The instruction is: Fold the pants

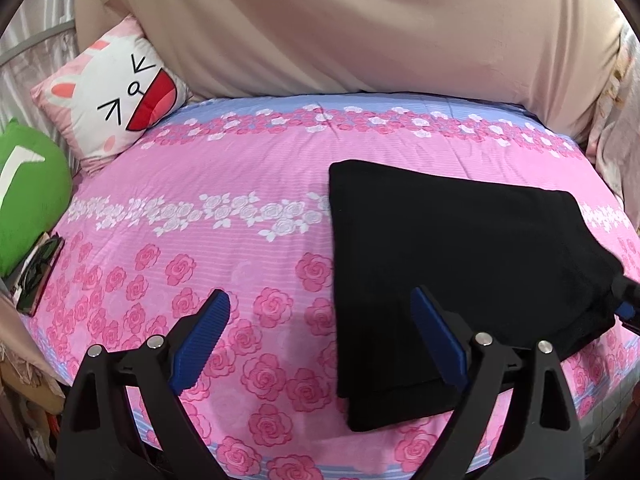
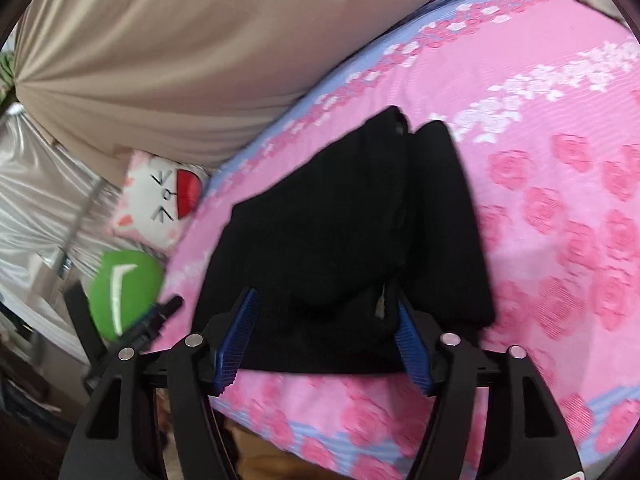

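Note:
Black pants (image 1: 460, 248) lie folded into a thick rectangle on the right half of a pink rose-print bed sheet (image 1: 200, 240). My left gripper (image 1: 320, 294) hovers open and wide over the sheet; its right finger (image 1: 436, 336) overlaps the pants' left edge, and nothing is pinched. In the right wrist view the pants (image 2: 340, 208) show stacked layers, the near end lying between the blue pads of my right gripper (image 2: 327, 298). Its jaws stand apart without squeezing the cloth. The right gripper's tip (image 1: 626, 296) shows at the pants' right corner.
A rabbit-face cushion (image 1: 116, 96) and a green plush (image 1: 28, 192) sit at the bed's left, with a dark flat object (image 1: 38, 276) beside them. A beige curtain (image 1: 360, 20) hangs behind the bed. The sheet's front edge (image 2: 360, 440) drops off just below the grippers.

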